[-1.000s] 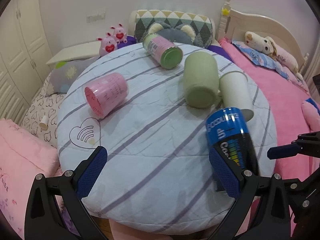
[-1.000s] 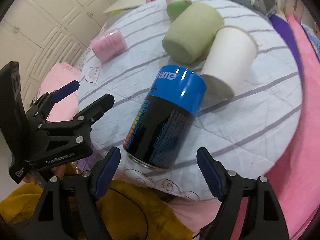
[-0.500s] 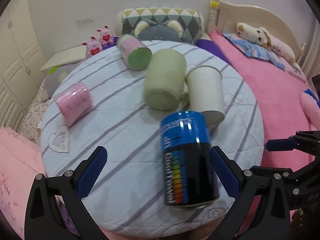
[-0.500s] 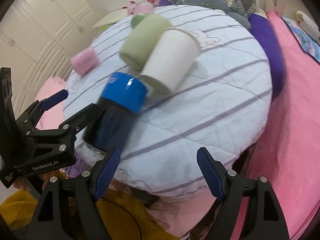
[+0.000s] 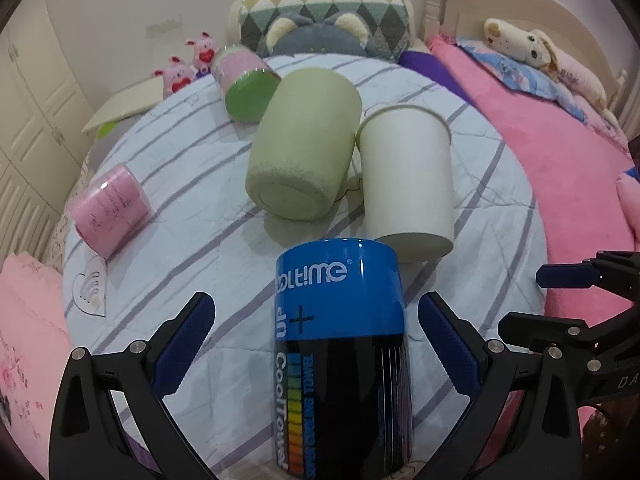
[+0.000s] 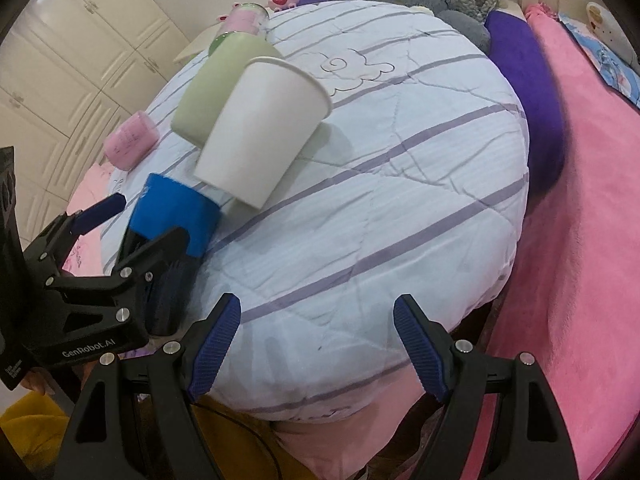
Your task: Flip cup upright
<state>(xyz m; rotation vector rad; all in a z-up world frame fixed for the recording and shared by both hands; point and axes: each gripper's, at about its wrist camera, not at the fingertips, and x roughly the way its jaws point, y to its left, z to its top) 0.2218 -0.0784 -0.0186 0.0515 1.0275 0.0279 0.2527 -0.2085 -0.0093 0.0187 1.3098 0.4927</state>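
Note:
A blue and black can-shaped cup lies on its side at the near edge of the round striped table. My left gripper is open, and the cup lies between its fingers without touching them. In the right wrist view the cup is at the left, with the left gripper's fingers around it. My right gripper is open and empty, over the table's near right edge.
A white paper cup, a green mug, a pink jar and a green-lidded jar lie on their sides on the table. A pink bed is to the right, and cupboards are to the left.
My left gripper has swung right and moved in until the blue cup lies between its fingers. My right gripper has shifted right, away from the cup.

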